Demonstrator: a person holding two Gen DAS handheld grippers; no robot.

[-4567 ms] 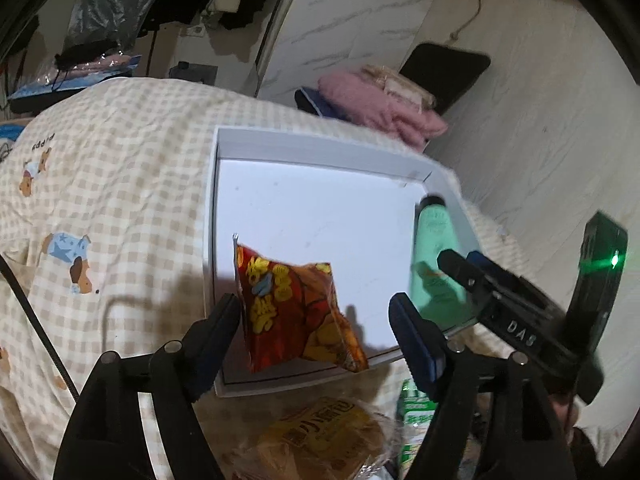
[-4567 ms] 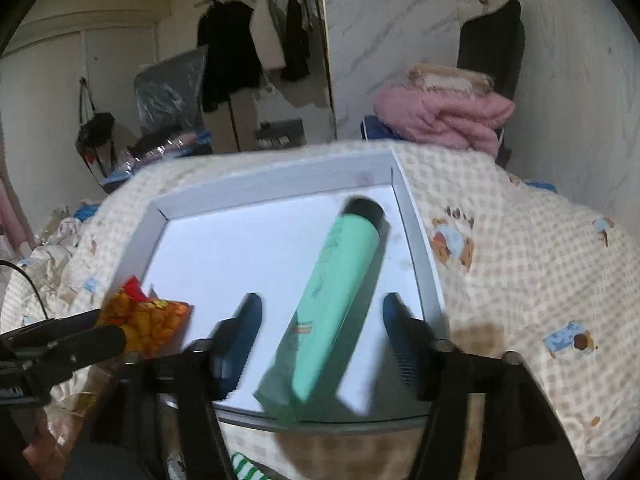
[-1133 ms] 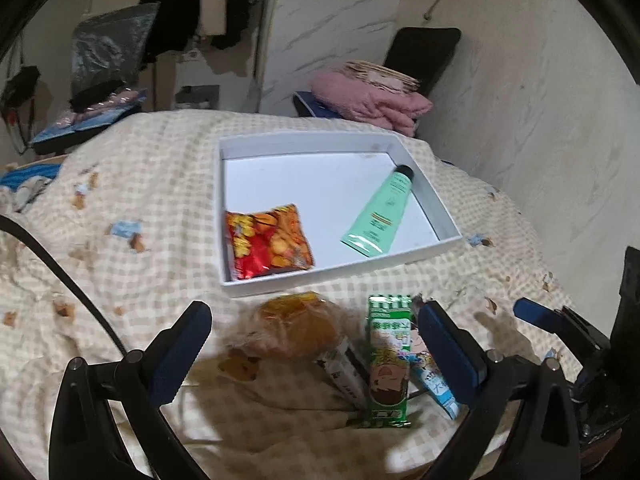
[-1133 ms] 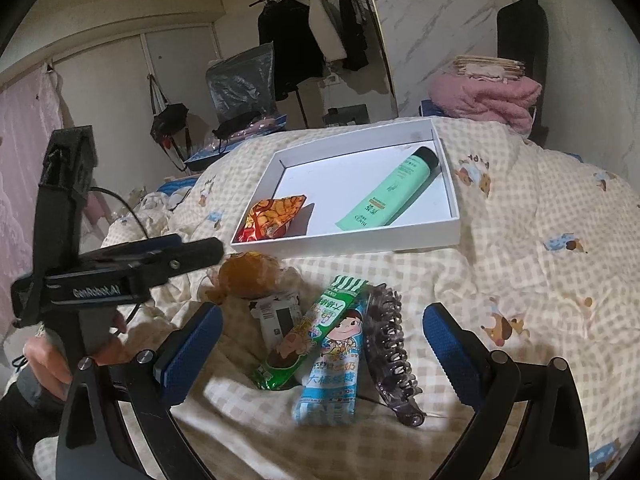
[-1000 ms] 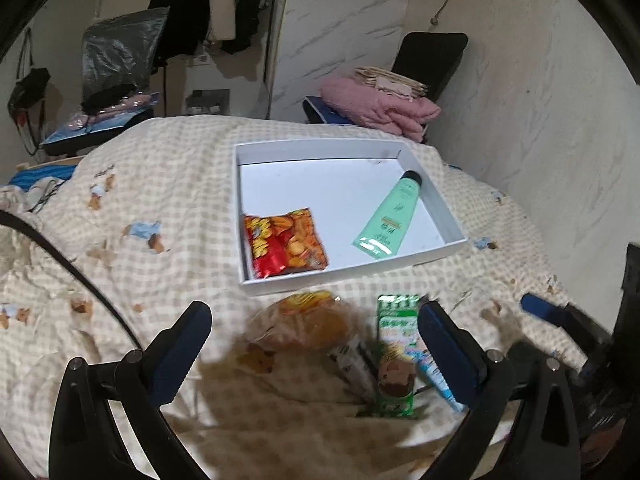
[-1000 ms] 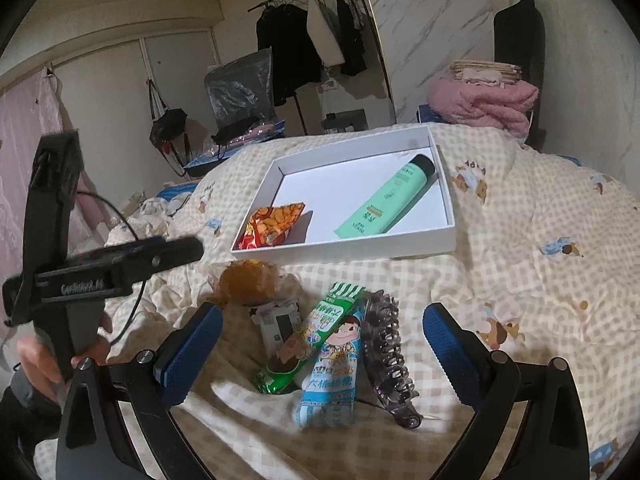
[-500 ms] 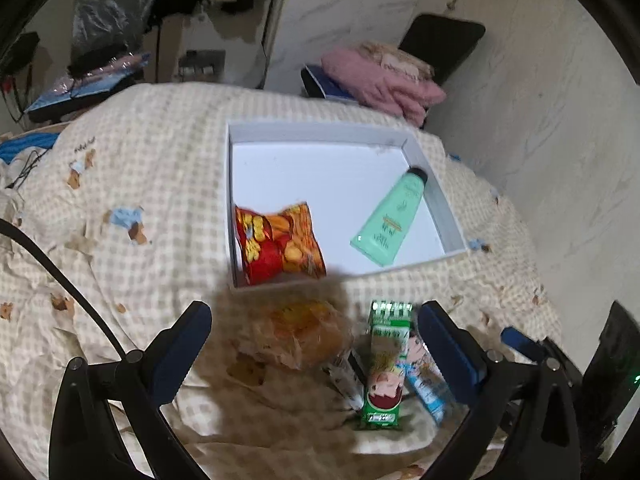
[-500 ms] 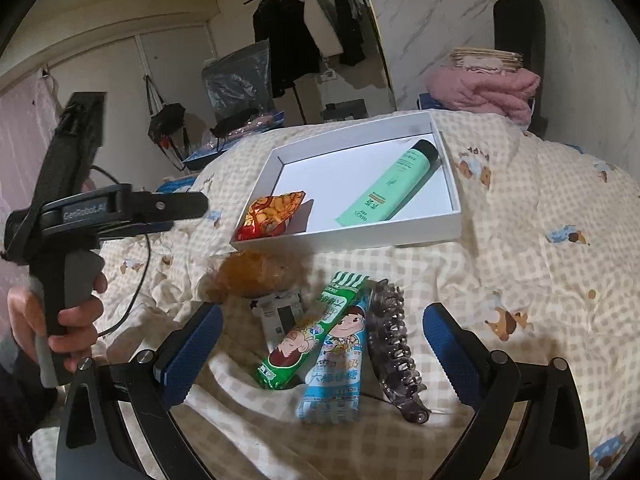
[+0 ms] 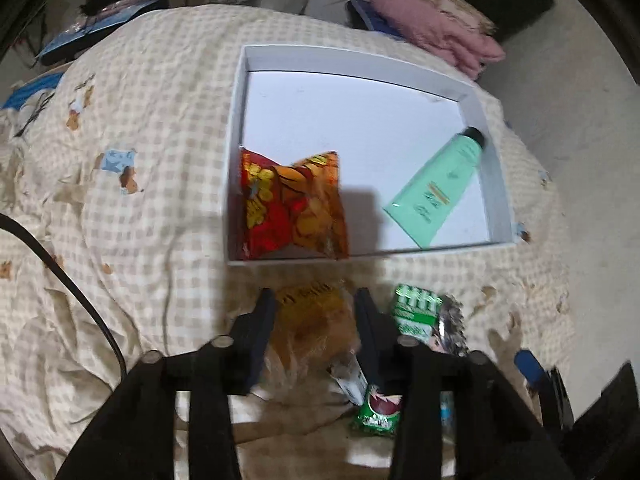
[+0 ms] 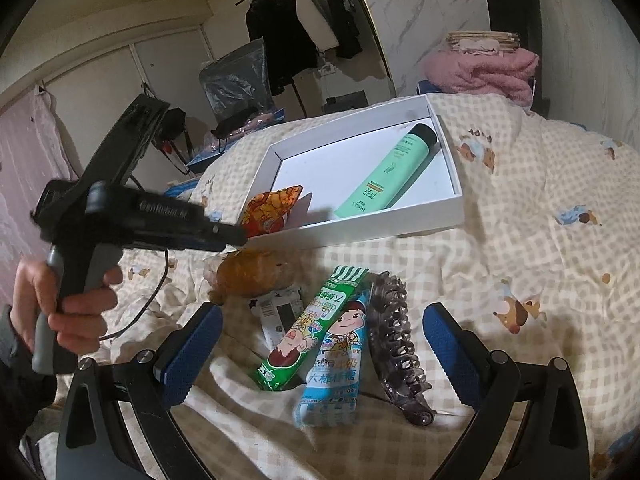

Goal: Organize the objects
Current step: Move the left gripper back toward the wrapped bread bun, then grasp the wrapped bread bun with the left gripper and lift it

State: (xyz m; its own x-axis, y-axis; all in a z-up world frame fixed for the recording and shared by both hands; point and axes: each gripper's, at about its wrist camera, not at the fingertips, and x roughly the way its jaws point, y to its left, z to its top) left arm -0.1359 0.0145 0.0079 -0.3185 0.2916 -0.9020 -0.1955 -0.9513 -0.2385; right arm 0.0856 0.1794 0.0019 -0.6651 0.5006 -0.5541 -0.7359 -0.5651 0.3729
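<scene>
Two in box: red snack bag [image 9: 292,208]; green tube [image 9: 436,192]; both inside white box [image 9: 360,60]
Left outside: wrapped bun [image 9: 312,328]; green candy pack [image 10: 312,324]; blue candy pack [image 10: 336,364]; small sachet [image 10: 278,312]; hair claw [image 10: 396,340]; all on checked blanket [image 10: 540,240] near box
Left gripper [image 9: 316,312]: jaws closing either side of bun; pad contact unclear
Right gripper [image 10: 320,348]: jaws wide apart, empty, above candy packs
Progress: under halfway, by estimate

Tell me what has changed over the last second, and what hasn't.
The left gripper dropped toward the wrapped bun; its jaws are closing with the bun between them. The right gripper stayed open above the candy packets. The snack bag and green tube lie unmoved in the white box.
</scene>
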